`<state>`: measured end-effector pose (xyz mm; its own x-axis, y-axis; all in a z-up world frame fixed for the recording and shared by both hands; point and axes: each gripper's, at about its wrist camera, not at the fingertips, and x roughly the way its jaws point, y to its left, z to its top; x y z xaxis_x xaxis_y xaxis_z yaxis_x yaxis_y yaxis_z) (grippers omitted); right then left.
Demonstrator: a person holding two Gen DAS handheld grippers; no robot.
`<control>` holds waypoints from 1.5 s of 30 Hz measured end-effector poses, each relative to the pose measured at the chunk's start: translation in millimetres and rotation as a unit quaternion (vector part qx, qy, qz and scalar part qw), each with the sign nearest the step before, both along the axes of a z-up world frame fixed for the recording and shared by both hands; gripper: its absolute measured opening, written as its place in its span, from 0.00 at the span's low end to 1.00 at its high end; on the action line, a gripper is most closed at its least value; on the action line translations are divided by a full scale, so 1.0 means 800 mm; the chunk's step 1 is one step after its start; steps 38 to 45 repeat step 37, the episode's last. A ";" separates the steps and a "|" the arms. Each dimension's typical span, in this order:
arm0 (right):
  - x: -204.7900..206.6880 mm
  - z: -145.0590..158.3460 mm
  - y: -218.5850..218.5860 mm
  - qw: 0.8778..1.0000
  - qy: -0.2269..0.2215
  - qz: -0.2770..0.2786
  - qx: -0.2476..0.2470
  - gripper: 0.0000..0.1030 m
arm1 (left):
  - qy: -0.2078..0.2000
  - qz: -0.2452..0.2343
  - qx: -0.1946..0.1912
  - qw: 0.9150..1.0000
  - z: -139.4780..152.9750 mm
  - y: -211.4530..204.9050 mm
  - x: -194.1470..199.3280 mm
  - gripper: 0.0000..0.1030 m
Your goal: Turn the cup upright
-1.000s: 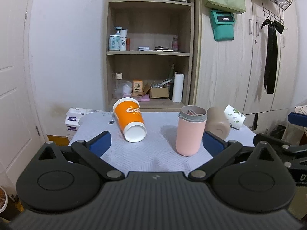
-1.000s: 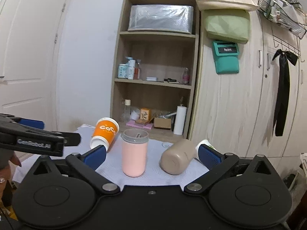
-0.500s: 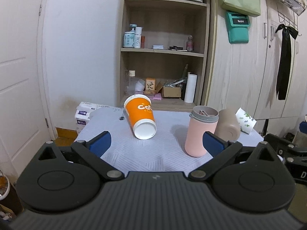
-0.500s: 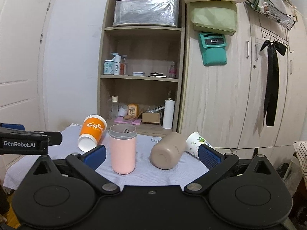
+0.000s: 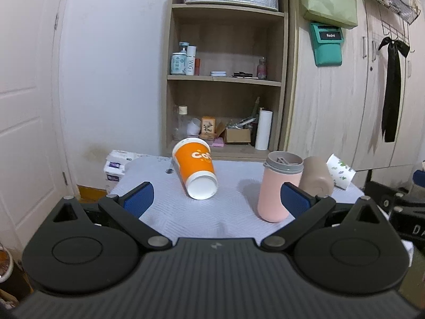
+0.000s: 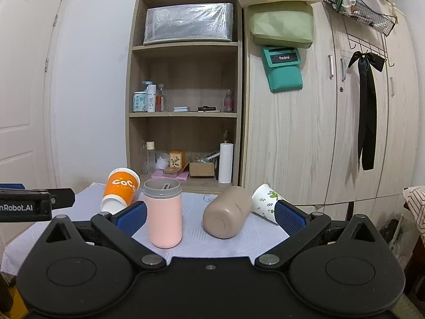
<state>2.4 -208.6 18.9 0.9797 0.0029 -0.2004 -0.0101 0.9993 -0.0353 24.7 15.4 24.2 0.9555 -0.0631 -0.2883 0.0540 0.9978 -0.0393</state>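
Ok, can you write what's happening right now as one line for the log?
orange cup: on its side | pink cup: upright | tan cup: on its side | left gripper: open, empty | right gripper: open, empty

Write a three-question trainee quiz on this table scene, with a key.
1. True or false: the pink cup is standing upright on the table.
2. Multiple choice: how many cups lie tipped over? A) one B) two C) three
3. Fill the blank: the left gripper and the right gripper both have their jaws ____ and hold nothing.

Key
1. True; its grey rim faces up.
2. C: the orange cup, the tan cup and the white leaf-print cup behind it all lie on their sides.
3. open
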 end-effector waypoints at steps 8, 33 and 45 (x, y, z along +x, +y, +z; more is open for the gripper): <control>-0.001 -0.002 0.000 1.000 -0.004 0.000 0.008 1.00 | 0.006 0.002 0.011 1.000 -0.005 0.000 -0.002 1.00; -0.001 -0.004 0.000 1.000 0.002 0.000 0.007 1.00 | 0.007 0.012 0.041 0.999 -0.011 -0.005 0.000 1.00; -0.001 -0.005 -0.001 1.000 0.003 -0.001 0.006 1.00 | 0.007 0.014 0.041 0.999 -0.009 -0.004 0.000 1.00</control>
